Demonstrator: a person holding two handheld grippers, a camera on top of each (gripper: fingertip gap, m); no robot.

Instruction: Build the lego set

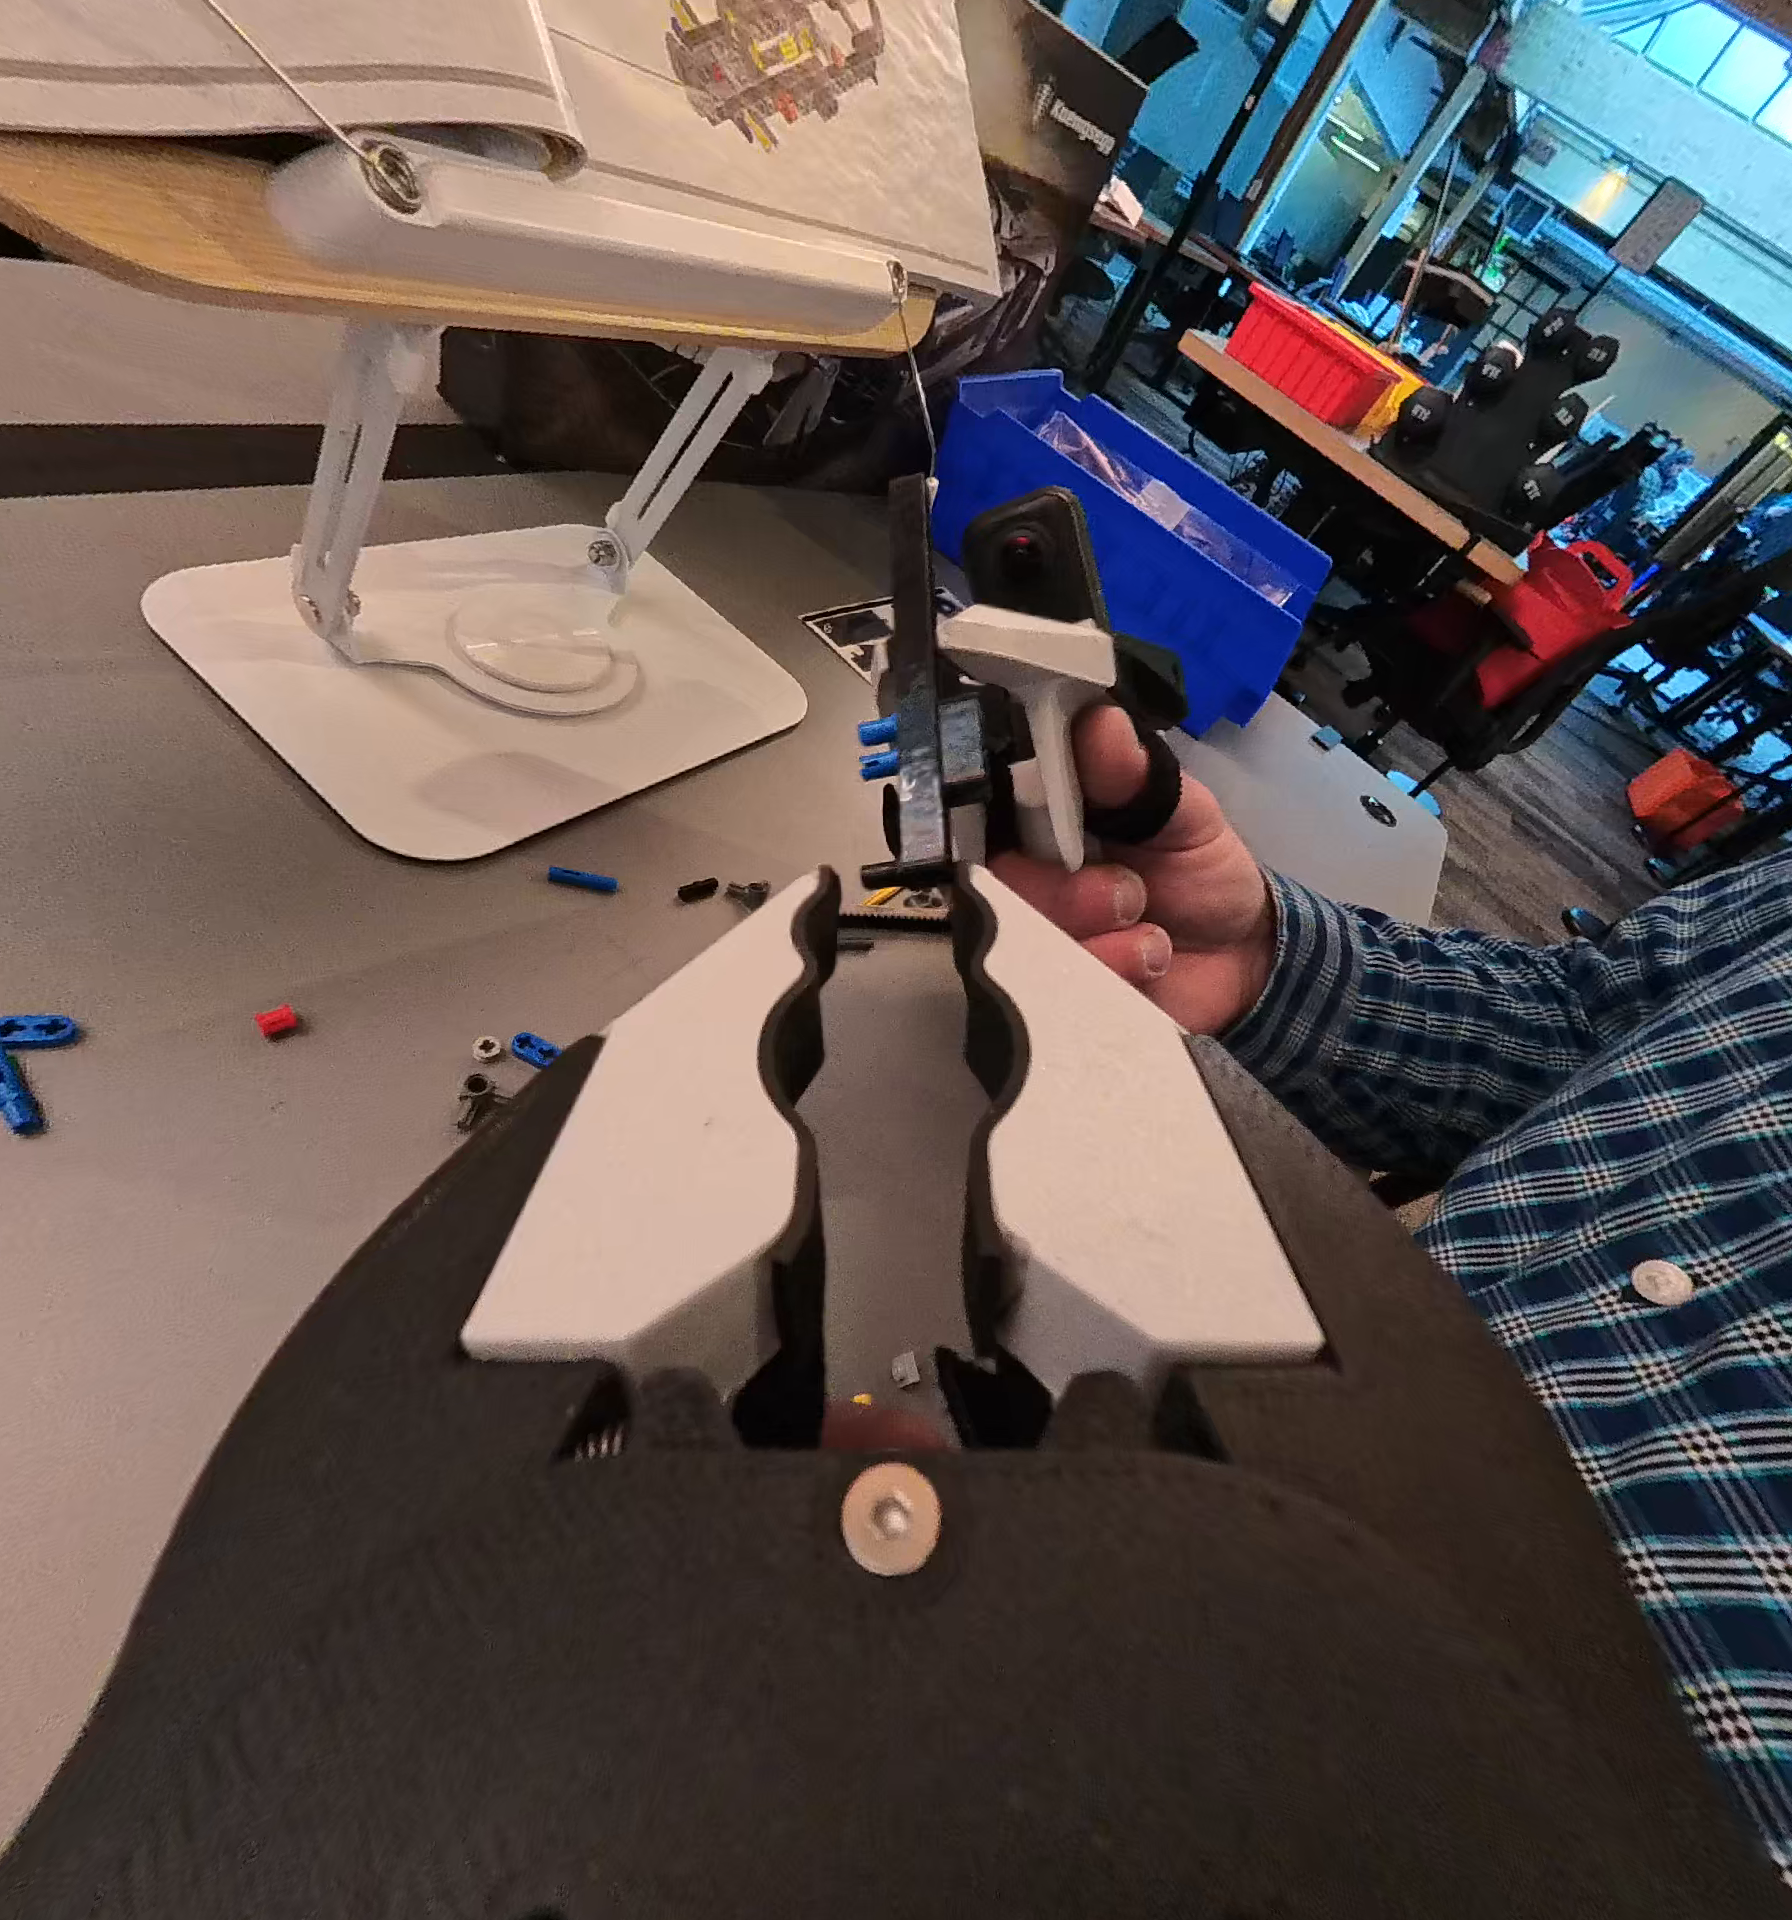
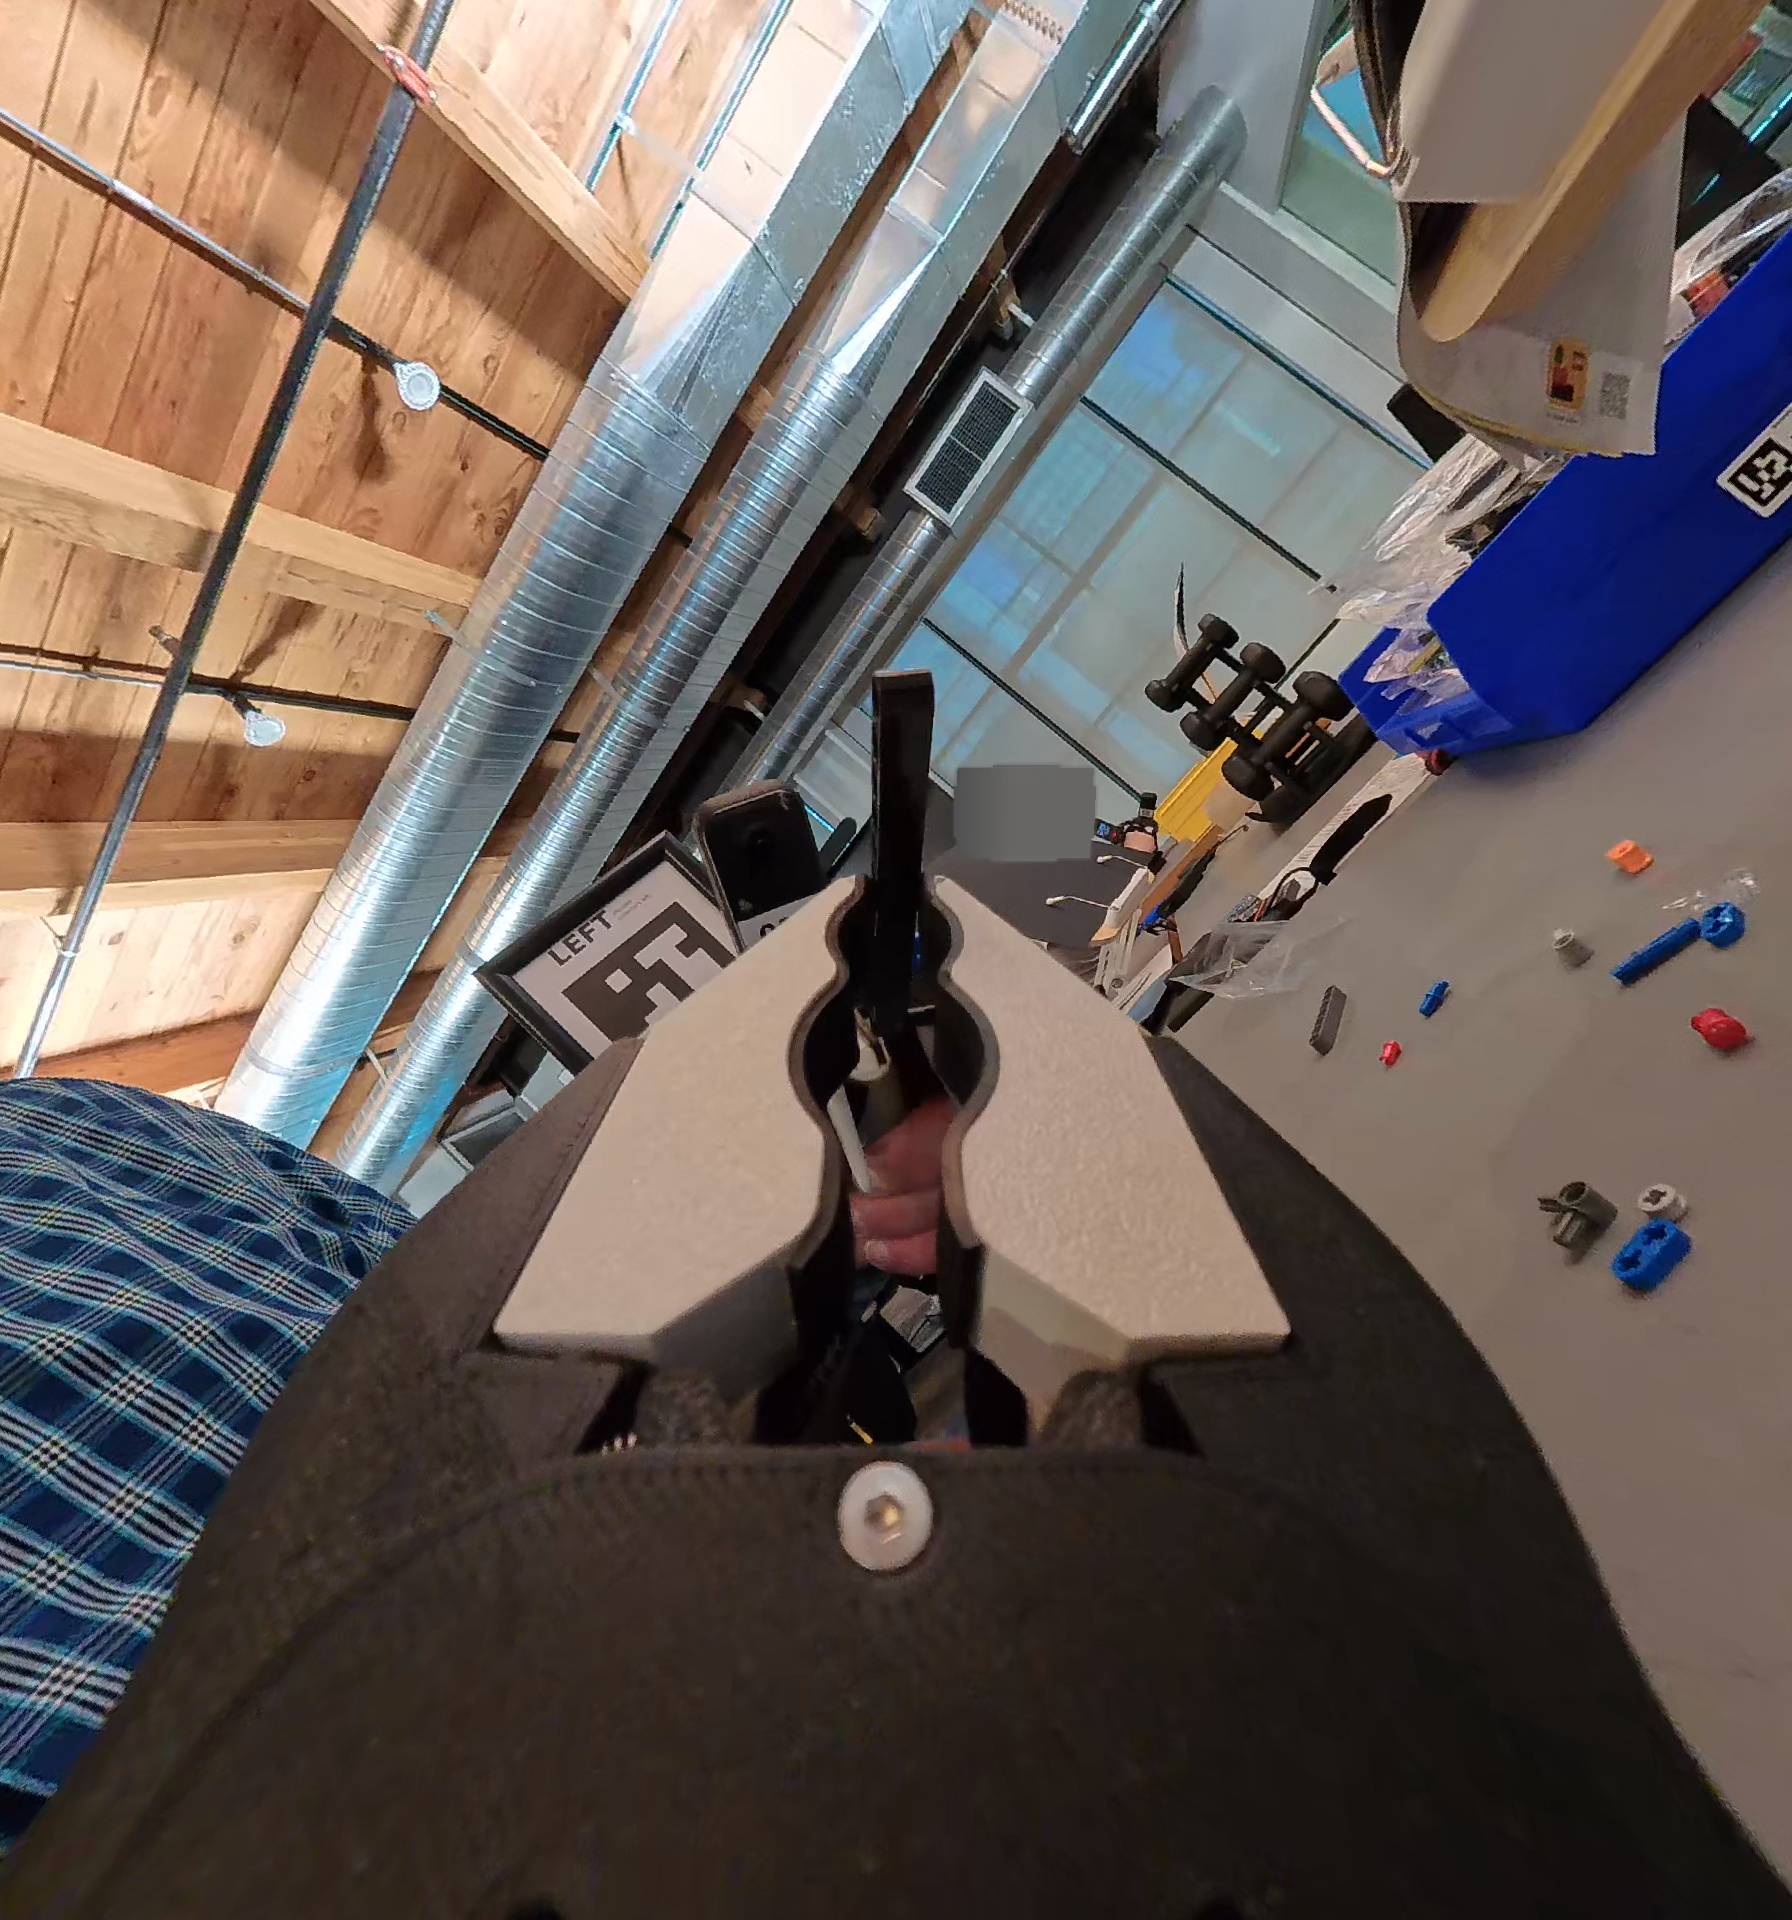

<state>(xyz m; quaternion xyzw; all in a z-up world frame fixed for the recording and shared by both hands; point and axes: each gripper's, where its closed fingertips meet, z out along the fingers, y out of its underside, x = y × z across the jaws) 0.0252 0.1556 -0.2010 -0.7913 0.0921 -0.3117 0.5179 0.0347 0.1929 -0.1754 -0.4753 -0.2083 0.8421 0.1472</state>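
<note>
Left gripper point(image 1: 892, 904) has its jaws a little apart, tips reaching the lower end of a long black lego beam point(image 1: 918, 665) that stands near vertical just ahead of it. Whether the tips actually pinch the beam end I cannot tell; the contact is hidden behind the finger tips.

In the right wrist view the right gripper point(image 2: 897, 914) is nearly closed with the same black beam point(image 2: 897, 790) running up between its tips and poking out past them; looks clamped on it. Seen from the left wrist view, two blue pins point(image 1: 876, 746) stick out of the beam's side toward the left, and a hand point(image 1: 1131, 894) holds the other gripper's handle to the right of the beam.

Key relation: the beam's long axis runs up-down, straight ahead of the left gripper, with the pins facing the open left side. The left gripper is the free one and nearest the lower end, so it likely does any pressing or adding.

Loose parts lie on the grey table point(image 1: 196, 831): a blue pin point(image 1: 582, 879), a red bush point(image 1: 276, 1020), a blue L-shaped piece point(image 1: 14, 1065), small grey connectors point(image 1: 476, 1101). The white stand point(image 1: 456, 665) carrying the instruction booklet sits behind and left; the blue bin point(image 1: 1131, 540) is behind the beam. Open table to the left gives room; the right side is crowded by the hand and sleeve.
</note>
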